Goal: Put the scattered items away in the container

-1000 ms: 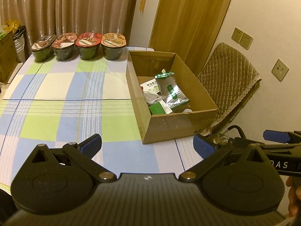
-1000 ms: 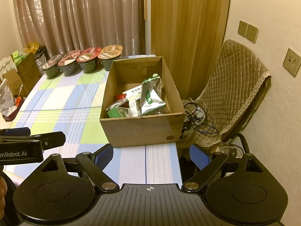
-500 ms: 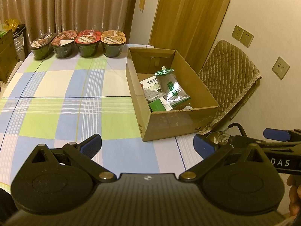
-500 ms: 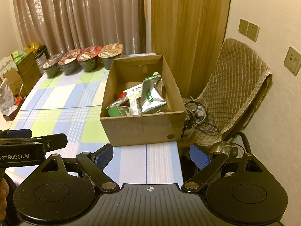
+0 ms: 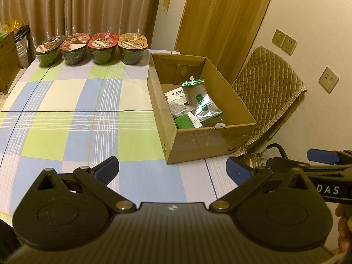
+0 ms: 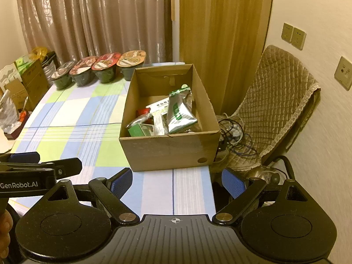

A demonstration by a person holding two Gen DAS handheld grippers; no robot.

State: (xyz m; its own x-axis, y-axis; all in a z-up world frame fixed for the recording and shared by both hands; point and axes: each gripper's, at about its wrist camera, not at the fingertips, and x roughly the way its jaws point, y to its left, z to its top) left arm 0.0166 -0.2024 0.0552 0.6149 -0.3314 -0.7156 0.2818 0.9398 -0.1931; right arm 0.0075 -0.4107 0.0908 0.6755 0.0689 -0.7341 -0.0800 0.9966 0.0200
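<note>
The left gripper (image 5: 172,169) and right gripper (image 6: 177,182) hover spread and empty. Green-and-silver packets (image 6: 178,112), possibly snacks, lie inside the open brown cardboard box (image 6: 169,151) on the checked tablecloth (image 5: 72,118).

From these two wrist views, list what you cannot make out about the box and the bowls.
- Cardboard box floor at its near end: hidden by the front wall in both views.
- Items under the silver-green pouch: covered by it, right wrist view.
- Print on the white packet: too small, left wrist view.
- Lid labels on the four bowls: too small in both views.
- Floor beneath the table: blocked by the tabletop.
</note>
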